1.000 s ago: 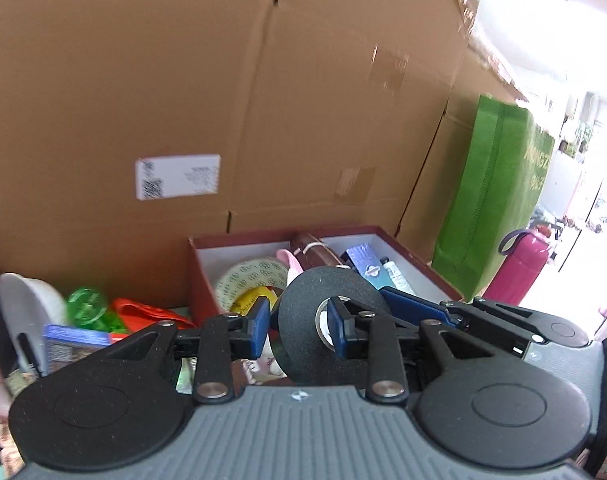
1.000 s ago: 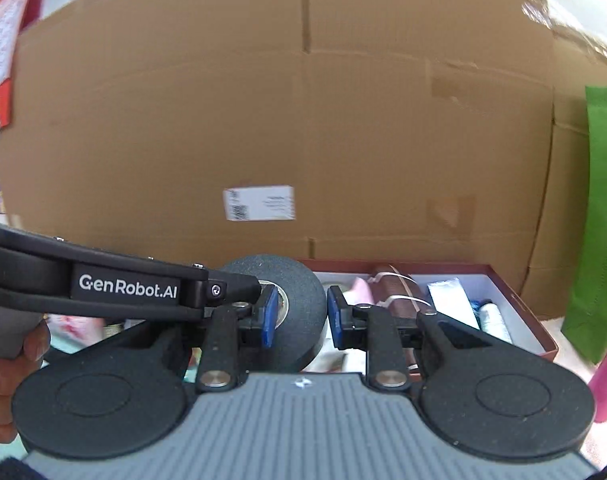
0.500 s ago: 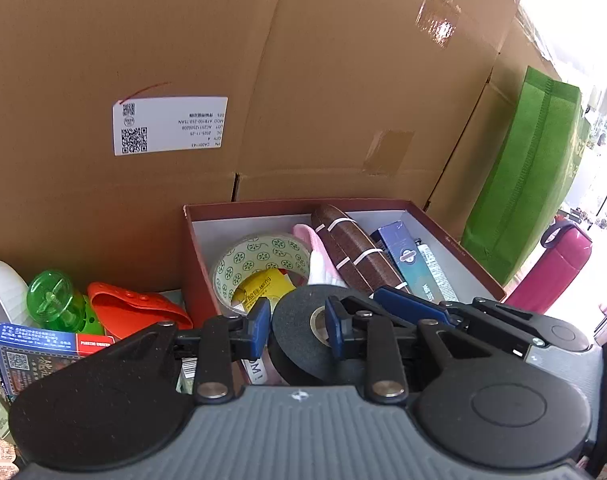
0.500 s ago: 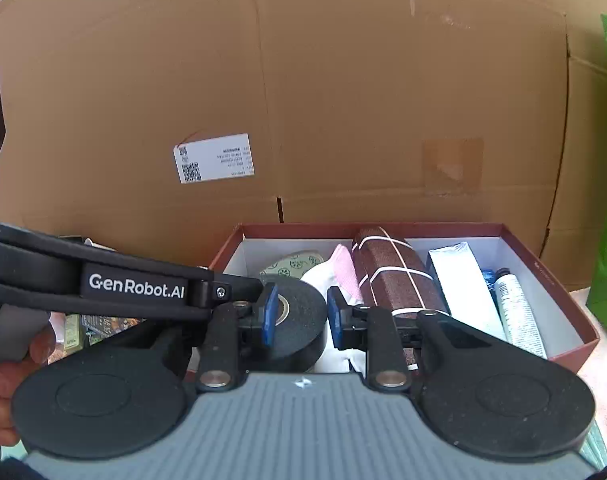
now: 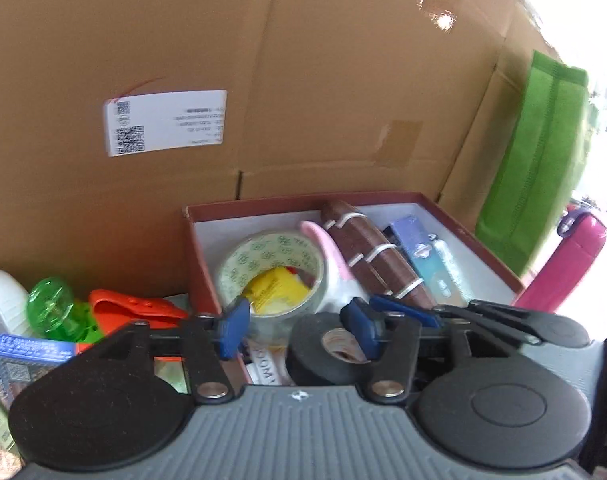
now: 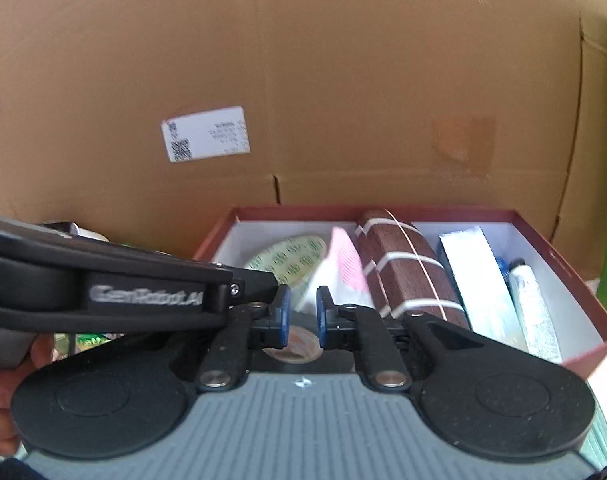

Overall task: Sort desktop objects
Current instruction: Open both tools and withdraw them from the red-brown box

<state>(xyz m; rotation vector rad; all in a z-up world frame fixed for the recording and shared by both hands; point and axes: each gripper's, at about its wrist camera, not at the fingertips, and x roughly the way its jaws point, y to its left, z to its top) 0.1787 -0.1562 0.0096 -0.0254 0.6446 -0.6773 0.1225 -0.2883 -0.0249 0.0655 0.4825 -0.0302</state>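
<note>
two grippers meet over a black tape roll at the near edge of a red box.

the left gripper has its jaws opening wide; the black tape roll lies between them, the right pad reaching into its core and the left pad well clear of it. the right gripper has its jaws narrow and closing just above the roll's core, though whether the pads press on it cannot be told. the roll lies low at the near end of the red box, in front of a patterned clear tape roll, a brown case with white bands, a pale blue carton and a white tube. left of the box sit an orange clip and a green plastic bottle. a big cardboard carton stands behind.
</note>
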